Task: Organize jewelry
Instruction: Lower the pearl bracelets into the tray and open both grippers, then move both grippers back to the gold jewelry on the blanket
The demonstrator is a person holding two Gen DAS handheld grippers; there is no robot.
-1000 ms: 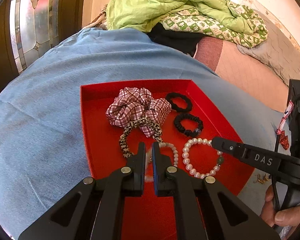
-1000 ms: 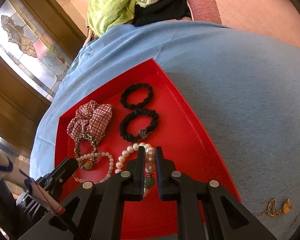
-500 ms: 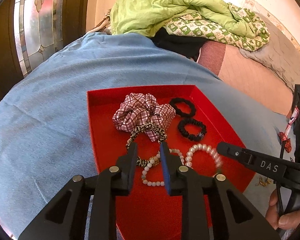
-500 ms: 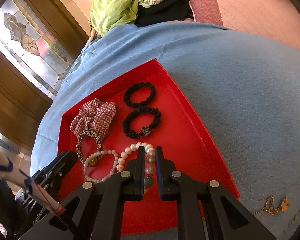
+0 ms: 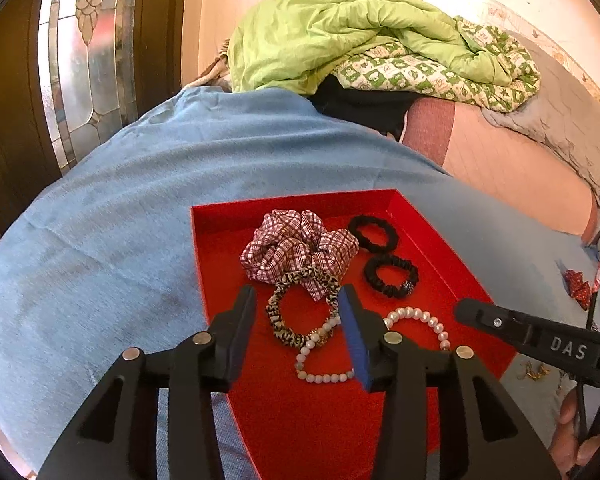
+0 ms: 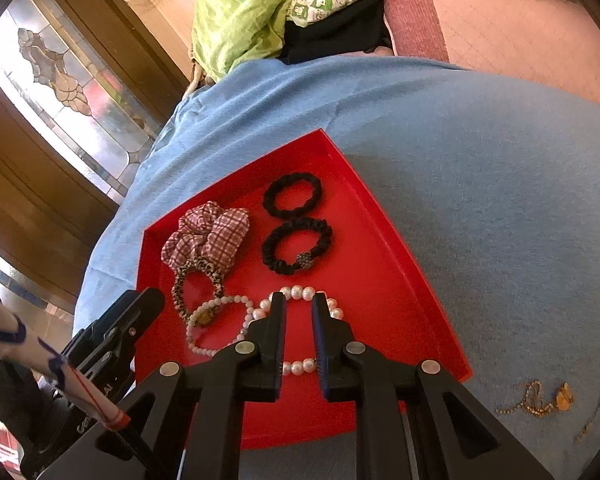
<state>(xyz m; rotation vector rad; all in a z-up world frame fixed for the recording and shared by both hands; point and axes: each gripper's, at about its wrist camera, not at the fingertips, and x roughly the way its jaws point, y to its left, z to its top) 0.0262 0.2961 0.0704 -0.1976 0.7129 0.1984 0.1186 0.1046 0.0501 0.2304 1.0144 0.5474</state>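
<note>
A red tray [image 5: 292,204] on a blue cloth holds a plaid scrunchie [image 5: 296,246], a leopard-print scrunchie [image 5: 274,316] and two black hair ties [image 5: 372,232]. A small bead bracelet [image 5: 320,376] lies flat below my left gripper [image 5: 297,294], whose jaws are opening and press on nothing. The pearl bracelet [image 6: 296,292] lies as a round ring on the tray [image 6: 380,208], under my right gripper [image 6: 299,298]. Those jaws are almost shut, and a few pearls show in the narrow slit between them. The right gripper's finger [image 5: 500,324] reaches in from the right.
The blue cloth [image 5: 100,280] spreads wide on every side of the tray. A green quilt [image 5: 340,32] is heaped at the back. A stained-glass door [image 6: 60,80] stands to the left. Small gold pieces [image 6: 540,404] lie on the cloth right of the tray.
My left jaws have opened off the small bead bracelet, which now rests in the tray. The pearl bracelet has spread from a strand in the right jaws into a flat ring.
</note>
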